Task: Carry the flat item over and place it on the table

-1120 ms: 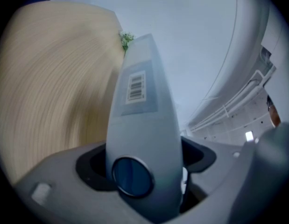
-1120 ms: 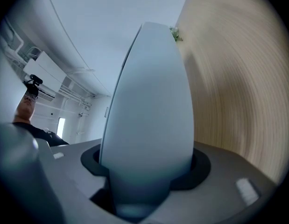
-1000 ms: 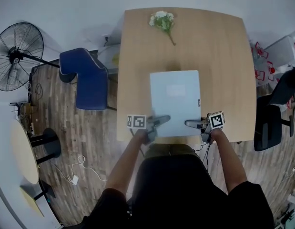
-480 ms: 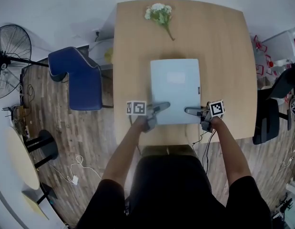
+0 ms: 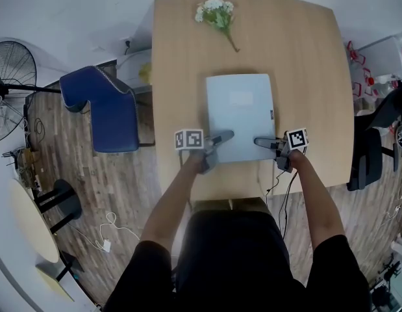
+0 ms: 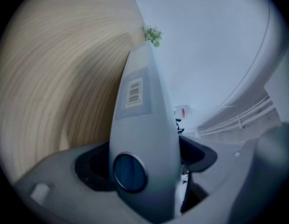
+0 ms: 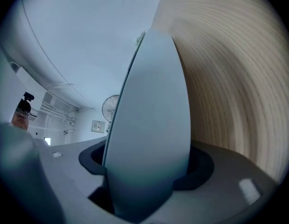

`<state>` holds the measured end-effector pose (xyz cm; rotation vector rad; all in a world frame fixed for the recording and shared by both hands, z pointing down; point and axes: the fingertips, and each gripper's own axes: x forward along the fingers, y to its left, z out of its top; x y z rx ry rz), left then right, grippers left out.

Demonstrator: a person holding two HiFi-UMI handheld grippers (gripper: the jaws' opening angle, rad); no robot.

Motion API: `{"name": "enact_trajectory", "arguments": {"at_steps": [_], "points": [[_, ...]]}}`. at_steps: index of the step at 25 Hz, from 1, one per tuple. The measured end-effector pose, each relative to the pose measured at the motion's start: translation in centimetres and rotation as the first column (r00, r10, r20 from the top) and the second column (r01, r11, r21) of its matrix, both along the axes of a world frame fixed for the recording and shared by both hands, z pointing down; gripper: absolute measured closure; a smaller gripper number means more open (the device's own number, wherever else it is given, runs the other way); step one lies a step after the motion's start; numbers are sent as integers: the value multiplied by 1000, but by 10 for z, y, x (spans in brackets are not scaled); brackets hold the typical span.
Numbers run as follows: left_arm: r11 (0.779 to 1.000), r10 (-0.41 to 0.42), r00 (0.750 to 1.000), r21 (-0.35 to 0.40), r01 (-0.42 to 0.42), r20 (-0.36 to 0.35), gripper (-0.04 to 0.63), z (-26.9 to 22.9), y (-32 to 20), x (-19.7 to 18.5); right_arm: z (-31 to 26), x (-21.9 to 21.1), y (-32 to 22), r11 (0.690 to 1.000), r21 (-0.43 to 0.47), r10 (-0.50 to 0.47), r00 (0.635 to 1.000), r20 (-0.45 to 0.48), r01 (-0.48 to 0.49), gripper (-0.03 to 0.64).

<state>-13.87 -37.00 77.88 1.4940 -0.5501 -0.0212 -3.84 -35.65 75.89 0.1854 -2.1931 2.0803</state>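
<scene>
While the folder (image 5: 239, 112) lies flat on the desk (image 5: 304, 57) — left tool (image 5: 225, 136) loose around its edge, right tool (image 5: 262, 142) opening around it — pull both straight back so nothing drags.

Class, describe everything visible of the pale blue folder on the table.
The folder is a pale blue, round-cornered rectangle, seemingly plastic, lying flat on the table. It bears a barcode label and, at its near end, a blue ring hole. That end sits between the jaws of the left tool and the right tool, the latter's opening.
</scene>
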Motion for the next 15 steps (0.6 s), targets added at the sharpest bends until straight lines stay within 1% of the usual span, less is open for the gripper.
{"name": "enact_trajectory", "arguments": {"at_steps": [3,6,7,11,13,15], "points": [[1000,5,999,11,-6,45,184,2,-1,0,4,2,0,1000,2,4,1000,-18,-4,268],[1000,9,997,7,-9,77,184,1,-2,3,17,12,3,999,-30,21,993,-118,-25,233],[1000,8,996,5,-9,89,184,2,-2,4,19,13,3,999,-31,24,991,-134,-29,225],[1000,-13,990,10,11,143,169,2,-1,3,15,12,0,1000,16,22,991,-131,-20,218],[999,-28,983,21,24,179,160,2,-2,1,17,16,-1,1000,13,29,985,-168,-28,213],[999,-45,973,36,38,227,147,3,-2,-1,24,22,1,999,-18,42,971,-235,-47,210]]}}
